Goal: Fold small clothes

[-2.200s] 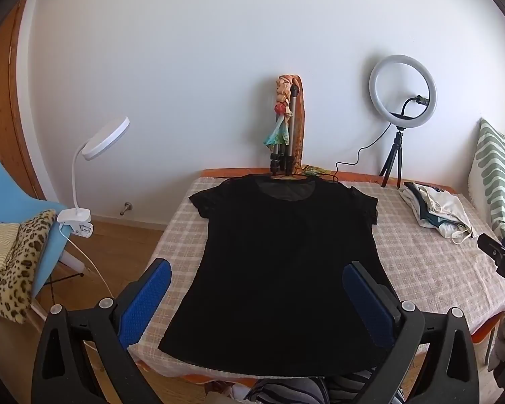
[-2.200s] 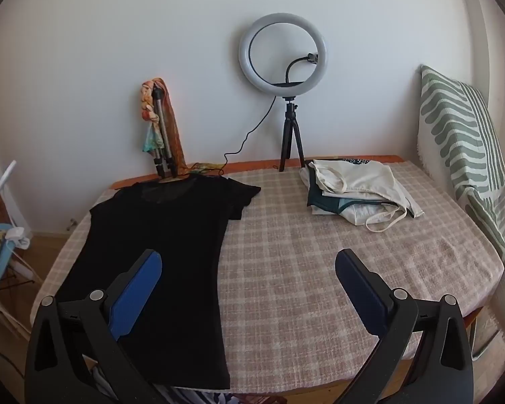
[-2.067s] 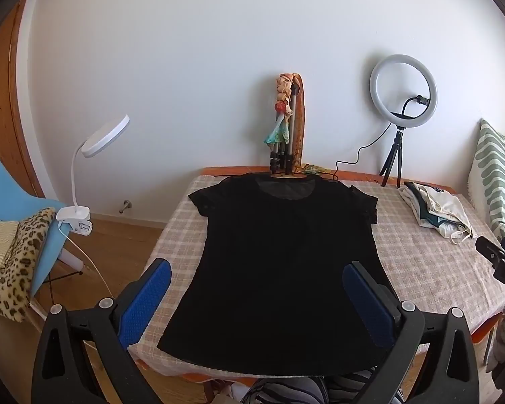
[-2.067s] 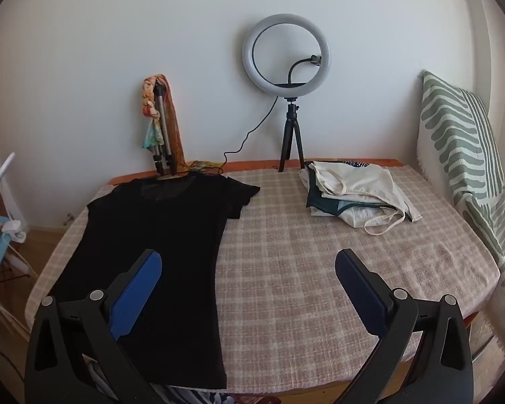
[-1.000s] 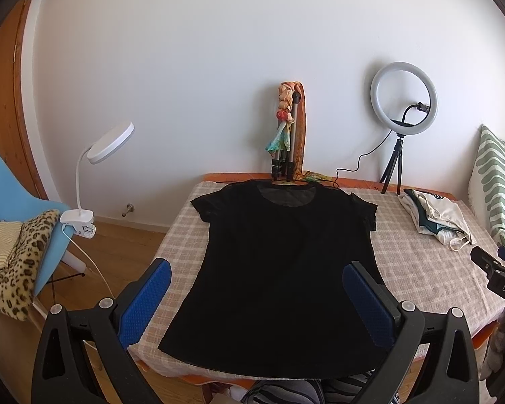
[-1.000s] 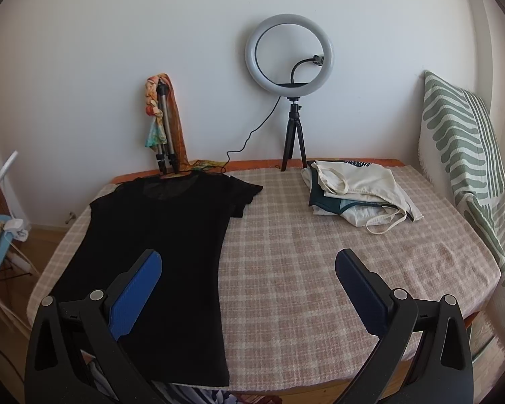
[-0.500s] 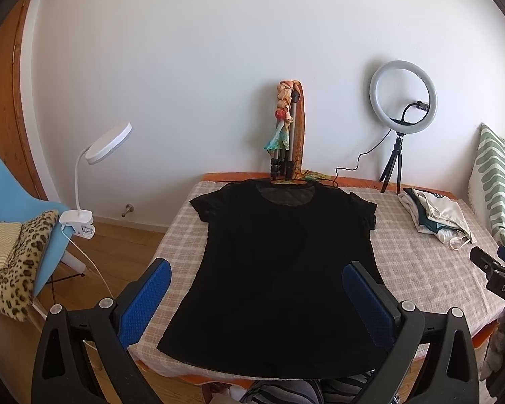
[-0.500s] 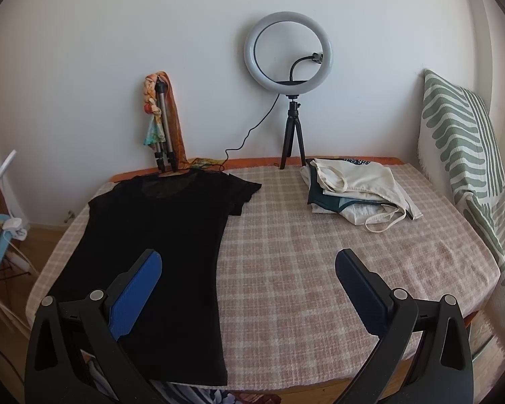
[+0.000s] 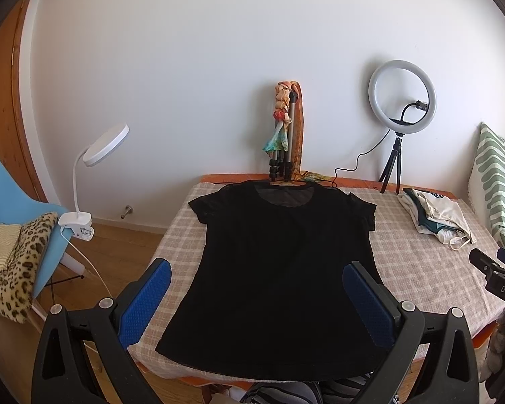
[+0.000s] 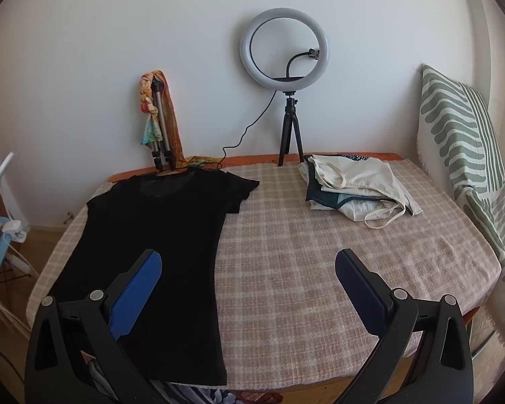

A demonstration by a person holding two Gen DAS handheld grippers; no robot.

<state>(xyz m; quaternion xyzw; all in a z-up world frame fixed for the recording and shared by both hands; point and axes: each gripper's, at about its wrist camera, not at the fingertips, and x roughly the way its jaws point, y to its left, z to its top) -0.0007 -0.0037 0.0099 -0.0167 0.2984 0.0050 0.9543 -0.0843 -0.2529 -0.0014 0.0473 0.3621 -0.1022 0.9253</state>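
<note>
A black short-sleeved T-shirt (image 9: 279, 269) lies flat and spread out on the checked tablecloth (image 9: 421, 269), collar at the far edge, hem at the near edge. It also shows at the left of the right wrist view (image 10: 151, 235). My left gripper (image 9: 256, 289) is open and empty, held above the shirt's near hem. My right gripper (image 10: 249, 279) is open and empty, held above the near table edge, right of the shirt. The right gripper's tip shows at the right edge of the left wrist view (image 9: 498, 269).
A pile of folded light clothes (image 10: 350, 185) lies at the far right of the table. A ring light on a tripod (image 10: 286, 67) and a scarf-draped tripod (image 10: 158, 118) stand at the far edge. A striped cushion (image 10: 464, 141) is right, a blue chair (image 9: 13, 208) and clip lamp (image 9: 94, 175) left.
Both grippers have drifted slightly, so the views shift a little. The shirt and the clothes pile have not moved. Both grippers stay open.
</note>
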